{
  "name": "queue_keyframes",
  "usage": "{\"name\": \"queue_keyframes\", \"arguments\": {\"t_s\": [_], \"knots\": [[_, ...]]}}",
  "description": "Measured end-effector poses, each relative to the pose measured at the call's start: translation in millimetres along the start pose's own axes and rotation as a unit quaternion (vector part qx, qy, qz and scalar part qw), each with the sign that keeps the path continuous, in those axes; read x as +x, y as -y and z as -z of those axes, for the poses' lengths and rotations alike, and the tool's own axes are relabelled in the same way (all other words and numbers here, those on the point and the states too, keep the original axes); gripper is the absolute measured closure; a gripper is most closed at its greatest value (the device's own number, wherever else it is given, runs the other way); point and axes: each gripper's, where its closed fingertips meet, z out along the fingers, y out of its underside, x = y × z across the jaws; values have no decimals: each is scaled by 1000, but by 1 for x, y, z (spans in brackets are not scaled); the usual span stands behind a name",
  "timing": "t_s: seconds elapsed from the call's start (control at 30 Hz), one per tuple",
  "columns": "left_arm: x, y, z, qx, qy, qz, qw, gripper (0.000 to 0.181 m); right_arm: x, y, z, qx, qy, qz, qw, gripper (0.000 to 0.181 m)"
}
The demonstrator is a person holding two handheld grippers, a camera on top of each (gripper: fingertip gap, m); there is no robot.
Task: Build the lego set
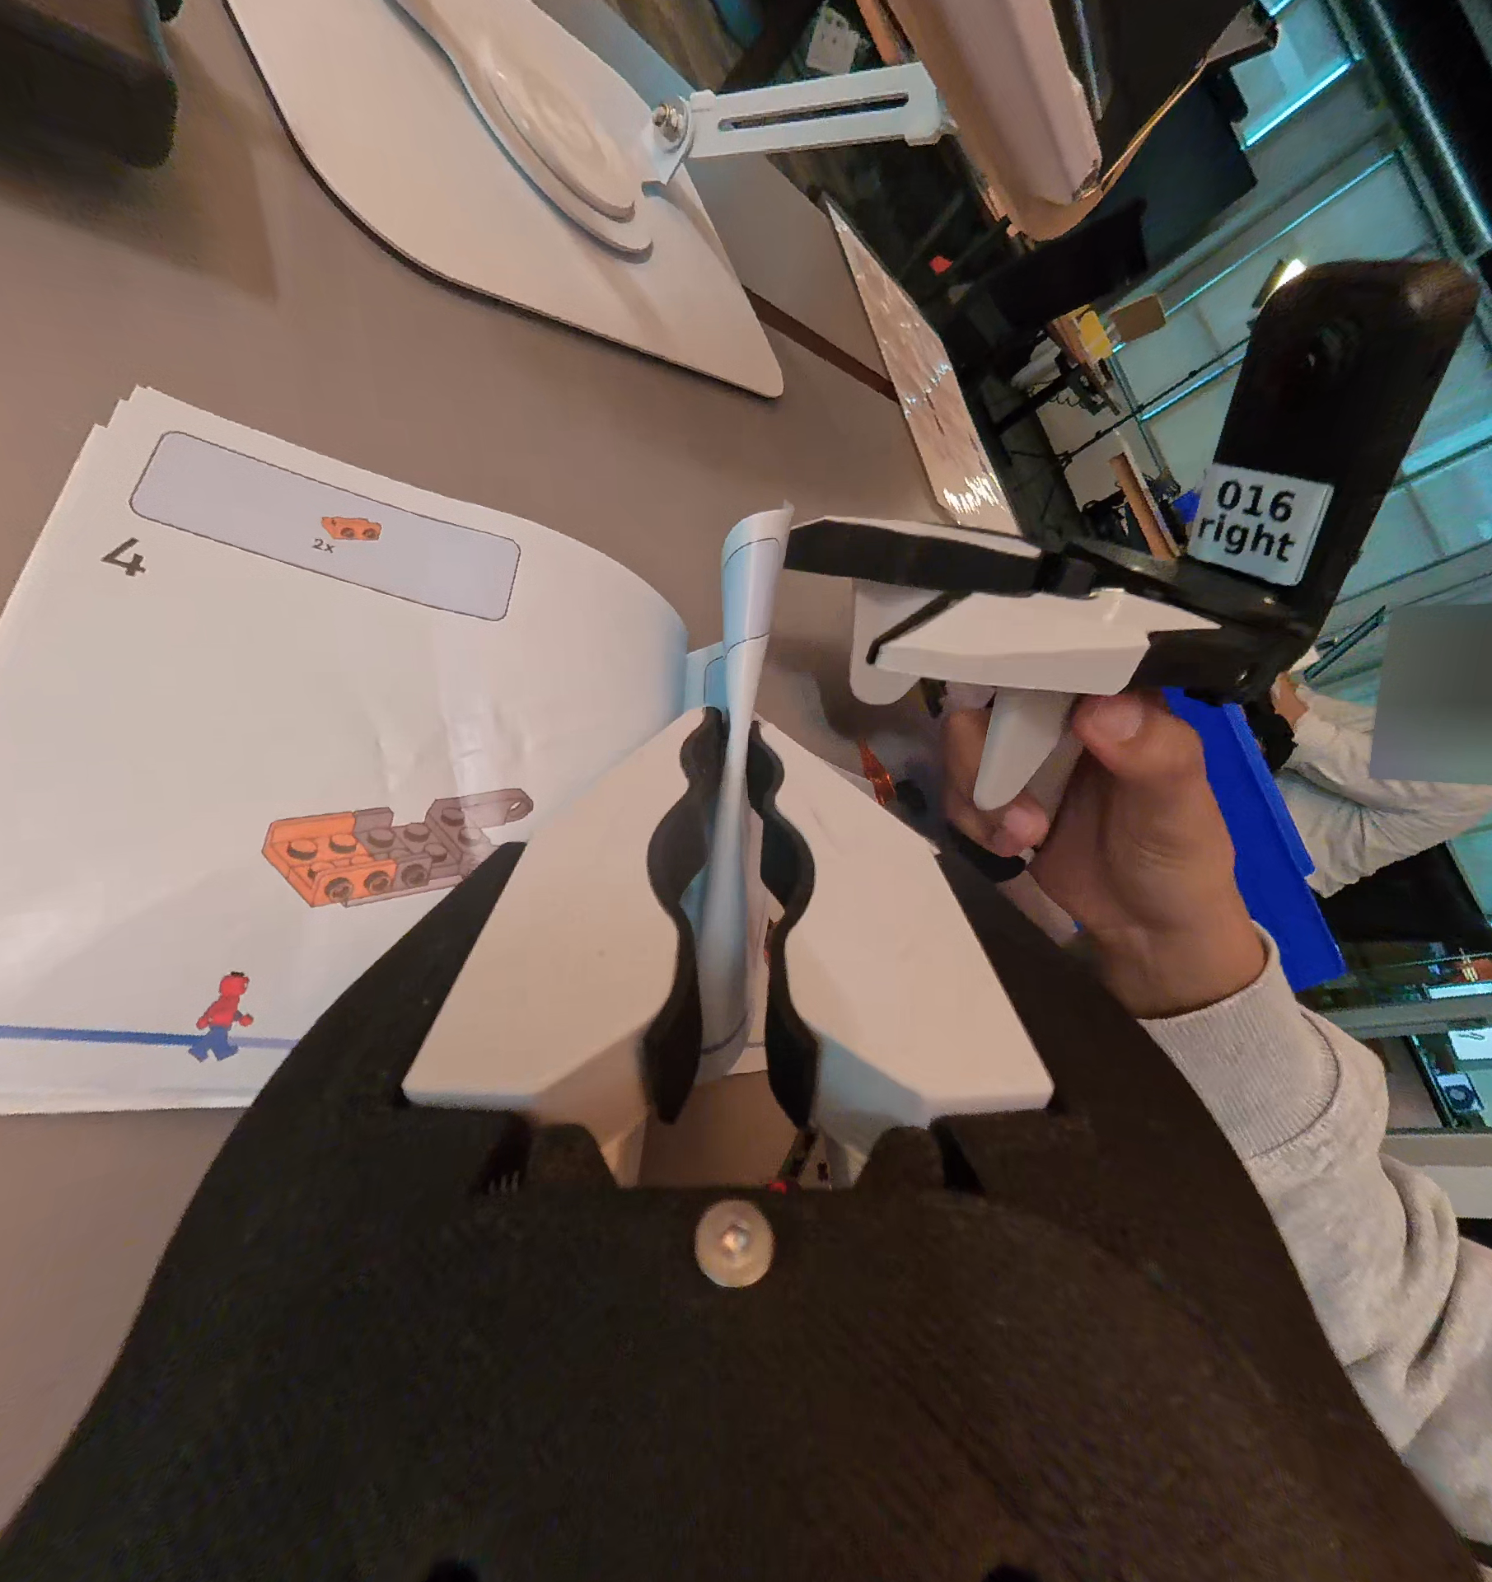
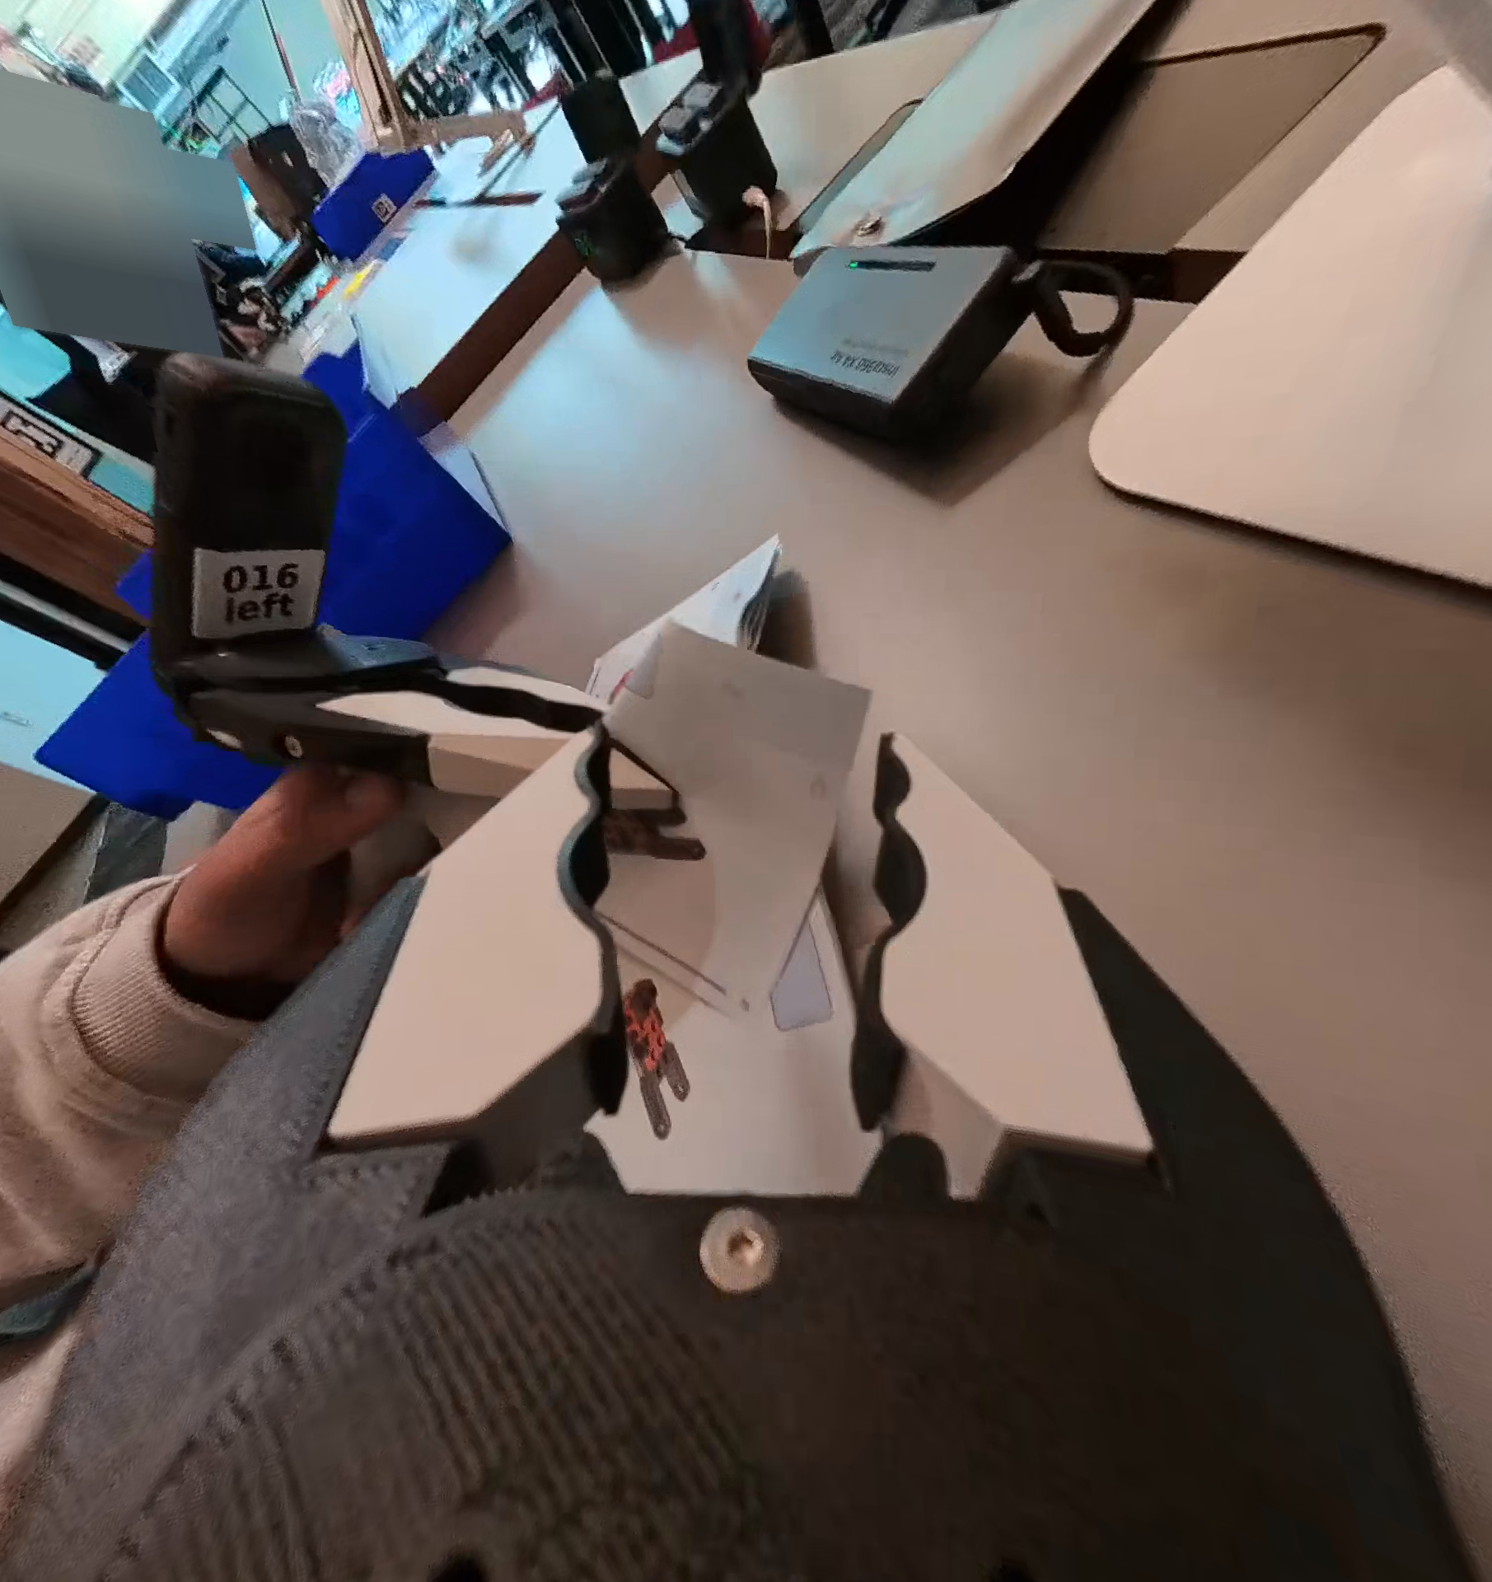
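The instruction booklet (image 1: 314, 728) lies open on the grey table, its left page showing an orange and brown brick build. My left gripper (image 1: 734, 728) is shut on one page (image 1: 746, 616), which stands upright between its fingers. In the right wrist view the left gripper (image 2: 592, 715) comes in from the left, pinching the lifted page (image 2: 751, 745). My right gripper (image 2: 738, 745) is open, its fingers either side of the lifted page and not touching it. In the left wrist view it (image 1: 819, 608) sits by the page's top edge. Orange and grey shapes (image 2: 652, 1044) show on the page below; printed or real, I cannot tell.
A white monitor stand base (image 1: 554, 214) lies beyond the booklet and also shows in the right wrist view (image 2: 1324, 385). A dark grey box with a cable (image 2: 888, 334) sits farther back on the table. A blue bin (image 2: 365, 548) stands off the table's edge. Both grippers' tips are close together, under 4 cm apart.
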Motion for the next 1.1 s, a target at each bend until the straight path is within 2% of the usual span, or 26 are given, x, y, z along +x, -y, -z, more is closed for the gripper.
{"name": "queue_keyframes", "arguments": {"t_s": [0.03,0.17,0.23,0.4,0.53,0.63,0.67,0.73,0.83,0.9,0.97,1.1], "knots": [[-1,-1,-1,-3,1,0,1000,176,-1,0,-1,-9,-1,4,1000,126],[-2,1,-2,2,-7,6,1000,161,-8,-2,1,-17,12,15,1000,170],[0,4,1,8,-11,4,1000,154,-14,0,4,-4,42,-3,999,178],[5,23,19,38,-7,-37,999,126,-31,15,16,39,125,-66,989,181],[30,41,40,58,-26,-130,990,102,-40,29,22,69,163,-110,978,180],[66,24,40,21,-76,-241,967,72,-42,33,19,81,167,-127,974,176],[66,15,36,-2,-58,-281,958,62,-41,34,17,83,169,-134,973,174],[46,-1,25,-49,23,-359,932,47,-41,35,15,89,178,-152,968,168],[9,-8,15,-79,156,-436,883,49,-43,37,13,93,192,-172,962,163],[-6,-4,13,-77,212,-442,868,70,-47,36,11,87,198,-162,963,157],[-11,-2,14,-75,217,-425,875,76,-53,37,11,84,207,-143,964,150],[-32,21,32,-38,256,-347,901,89,-59,39,12,91,208,-114,967,145]]}}
